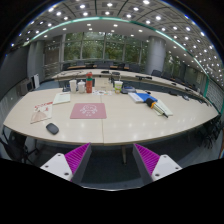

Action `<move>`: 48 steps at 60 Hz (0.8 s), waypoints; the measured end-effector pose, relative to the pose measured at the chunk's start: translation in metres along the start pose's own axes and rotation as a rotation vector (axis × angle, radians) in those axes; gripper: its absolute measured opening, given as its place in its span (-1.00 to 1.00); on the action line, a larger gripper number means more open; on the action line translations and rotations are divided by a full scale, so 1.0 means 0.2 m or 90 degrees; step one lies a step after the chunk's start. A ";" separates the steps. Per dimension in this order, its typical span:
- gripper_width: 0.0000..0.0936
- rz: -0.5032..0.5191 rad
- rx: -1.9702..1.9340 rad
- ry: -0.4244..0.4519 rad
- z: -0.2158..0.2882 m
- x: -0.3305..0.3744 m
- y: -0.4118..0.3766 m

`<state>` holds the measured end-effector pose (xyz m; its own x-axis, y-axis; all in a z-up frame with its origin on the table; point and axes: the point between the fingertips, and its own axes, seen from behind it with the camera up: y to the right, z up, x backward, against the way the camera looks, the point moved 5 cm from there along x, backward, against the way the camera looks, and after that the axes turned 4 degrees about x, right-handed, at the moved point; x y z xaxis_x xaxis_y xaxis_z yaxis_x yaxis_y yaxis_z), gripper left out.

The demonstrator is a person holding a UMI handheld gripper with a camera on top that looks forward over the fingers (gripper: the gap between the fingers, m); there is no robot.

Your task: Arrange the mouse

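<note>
A smooth pale table (120, 125) bears a square pink mat (88, 110) and oval dark mouse (52, 128); gripper (111, 157) fingers apart.

The worktop (120, 120) shows a smooth, pale, laminate-like top with a soft sheen under the ceiling lights, the pink mouse mat (88, 110) on it looks matt and cloth-like, the dark mouse (52, 128) reads as plastic, and the tool (112, 160) carries ribbed magenta pads.

long table (120, 125), papers (42, 112), bottle (orange) (88, 85), ceiling lights (110, 18)
</note>
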<state>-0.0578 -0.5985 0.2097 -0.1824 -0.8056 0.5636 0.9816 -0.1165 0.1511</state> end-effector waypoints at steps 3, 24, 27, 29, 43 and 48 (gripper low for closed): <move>0.83 0.012 0.005 -0.010 -0.05 -0.02 -0.09; 0.80 0.123 0.033 0.005 -0.16 -0.47 -1.21; 0.80 0.130 0.035 0.001 -0.13 -0.56 -1.34; 0.80 0.129 0.035 0.000 -0.12 -0.63 -1.41; 0.80 0.096 0.058 -0.025 -0.04 -1.05 -1.69; 0.80 0.084 0.064 -0.036 -0.02 -1.16 -1.73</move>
<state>-0.3544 -0.3746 0.0230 -0.0573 -0.7756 0.6286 0.9872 0.0499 0.1515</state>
